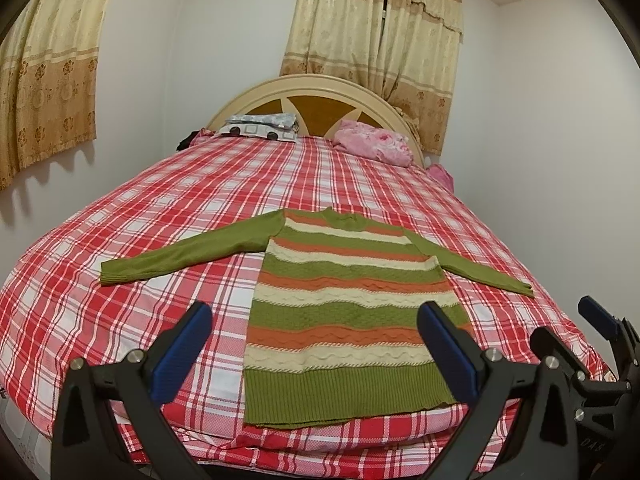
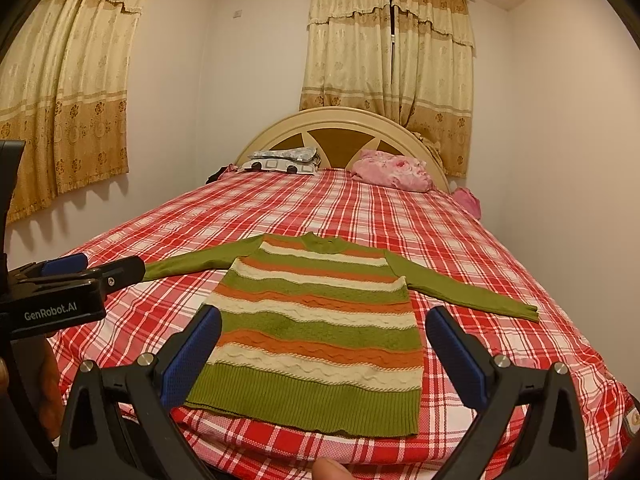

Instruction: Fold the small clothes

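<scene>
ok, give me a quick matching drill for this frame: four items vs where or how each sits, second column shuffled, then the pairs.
Items:
1. sweater
2. pink bundle
3. patterned pillow
4. left gripper

Places or states:
A. at the headboard, right side of the view
B. open, above the near edge of the bed
C. spread flat, sleeves out to both sides
D. at the headboard, left side of the view

Pairs: 1-C, 2-A, 3-D, 4-B
</scene>
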The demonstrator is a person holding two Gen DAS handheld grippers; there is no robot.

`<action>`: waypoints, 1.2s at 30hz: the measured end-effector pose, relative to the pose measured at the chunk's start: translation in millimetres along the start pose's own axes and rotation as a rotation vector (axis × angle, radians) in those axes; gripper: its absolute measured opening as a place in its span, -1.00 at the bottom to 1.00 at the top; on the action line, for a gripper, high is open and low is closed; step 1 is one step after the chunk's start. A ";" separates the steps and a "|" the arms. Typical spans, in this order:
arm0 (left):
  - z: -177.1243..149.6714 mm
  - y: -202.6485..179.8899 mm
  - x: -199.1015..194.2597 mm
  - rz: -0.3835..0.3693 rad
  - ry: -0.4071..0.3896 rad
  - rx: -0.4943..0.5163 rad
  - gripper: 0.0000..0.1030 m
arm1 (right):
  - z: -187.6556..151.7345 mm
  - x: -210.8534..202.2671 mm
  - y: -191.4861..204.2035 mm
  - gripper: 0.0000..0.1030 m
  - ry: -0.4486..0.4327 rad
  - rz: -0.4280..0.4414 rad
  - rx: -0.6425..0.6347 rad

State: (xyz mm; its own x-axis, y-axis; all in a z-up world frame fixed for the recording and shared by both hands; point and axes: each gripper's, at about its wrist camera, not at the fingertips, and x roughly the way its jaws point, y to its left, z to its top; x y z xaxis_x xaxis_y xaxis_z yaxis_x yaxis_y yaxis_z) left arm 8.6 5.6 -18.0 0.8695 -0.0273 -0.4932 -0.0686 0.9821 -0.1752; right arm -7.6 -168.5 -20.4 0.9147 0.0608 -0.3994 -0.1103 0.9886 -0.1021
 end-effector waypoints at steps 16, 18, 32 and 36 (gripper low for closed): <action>-1.9 3.6 1.4 -0.001 0.005 -0.001 1.00 | -0.9 1.6 -0.4 0.98 0.004 0.003 -0.001; -0.7 3.3 1.7 -0.004 0.006 -0.003 1.00 | -1.1 1.6 -0.1 0.98 0.005 0.005 -0.002; -2.5 3.4 3.7 -0.002 0.010 -0.004 1.00 | -2.5 2.2 2.6 0.98 0.014 0.009 -0.011; -2.1 3.6 3.7 -0.003 0.012 -0.005 1.00 | -2.3 1.6 3.1 0.98 0.014 0.010 -0.012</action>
State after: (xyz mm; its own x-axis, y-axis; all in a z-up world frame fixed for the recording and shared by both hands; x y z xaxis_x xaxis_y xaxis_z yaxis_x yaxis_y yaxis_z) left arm 10.5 8.6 -22.3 0.8640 -0.0327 -0.5024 -0.0680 0.9812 -0.1808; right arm -7.3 -165.7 -23.4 0.9082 0.0684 -0.4130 -0.1240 0.9862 -0.1094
